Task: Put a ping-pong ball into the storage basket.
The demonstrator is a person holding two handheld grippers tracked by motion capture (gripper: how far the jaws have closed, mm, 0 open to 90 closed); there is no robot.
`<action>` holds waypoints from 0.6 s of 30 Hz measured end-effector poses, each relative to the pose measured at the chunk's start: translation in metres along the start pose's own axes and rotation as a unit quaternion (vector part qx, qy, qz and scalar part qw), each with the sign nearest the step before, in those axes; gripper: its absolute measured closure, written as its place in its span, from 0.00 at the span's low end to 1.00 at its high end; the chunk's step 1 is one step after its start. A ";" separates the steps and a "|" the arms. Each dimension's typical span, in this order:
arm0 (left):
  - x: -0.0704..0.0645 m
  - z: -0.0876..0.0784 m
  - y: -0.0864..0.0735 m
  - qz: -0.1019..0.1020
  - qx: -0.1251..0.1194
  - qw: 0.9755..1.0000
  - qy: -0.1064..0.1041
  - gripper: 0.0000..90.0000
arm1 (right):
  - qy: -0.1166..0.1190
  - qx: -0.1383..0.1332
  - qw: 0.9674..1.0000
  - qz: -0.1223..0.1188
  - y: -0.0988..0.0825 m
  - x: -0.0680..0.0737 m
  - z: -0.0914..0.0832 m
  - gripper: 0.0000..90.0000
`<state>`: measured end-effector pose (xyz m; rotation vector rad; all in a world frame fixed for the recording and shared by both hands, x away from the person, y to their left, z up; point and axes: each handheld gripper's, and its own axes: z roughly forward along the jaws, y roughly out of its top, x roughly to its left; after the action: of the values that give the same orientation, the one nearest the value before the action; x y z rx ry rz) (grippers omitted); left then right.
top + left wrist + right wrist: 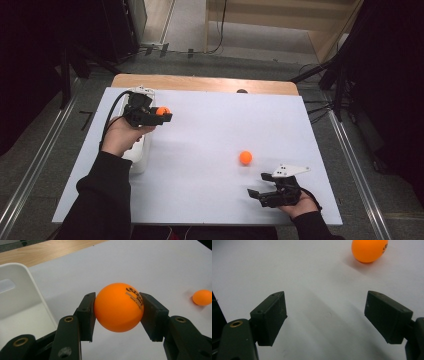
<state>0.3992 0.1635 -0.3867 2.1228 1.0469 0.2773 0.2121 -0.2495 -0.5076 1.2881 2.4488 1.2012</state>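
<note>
Left claw (162,114) clamps an orange ball (118,307) above the counter (210,130), just beside a white bin (17,290). Right claw (261,184) is spread, nothing between; second orange ball (245,157) lies near it on the counter.

One orange ping-pong ball (118,307) with black printed lettering sat pinched between two black pads, held up off the white table sheet (200,165) right by the white bin (17,290). The other orange ball (245,157) was just lying loose on the sheet, well apart from the first.
</note>
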 end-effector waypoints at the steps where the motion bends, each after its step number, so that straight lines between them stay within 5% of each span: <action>1: 0.001 0.000 0.000 0.000 0.000 1.000 0.001 0.56 | 0.000 0.000 1.000 0.000 0.000 0.000 0.000 0.18; 18: 0.015 -0.007 -0.004 -0.017 -0.005 1.000 0.026 0.56 | 0.000 0.001 1.000 -0.001 0.000 0.000 0.000 0.18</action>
<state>0.4036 0.1798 -0.3865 2.0968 1.1076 0.3226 0.2121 -0.2494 -0.5077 1.2846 2.4522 1.1982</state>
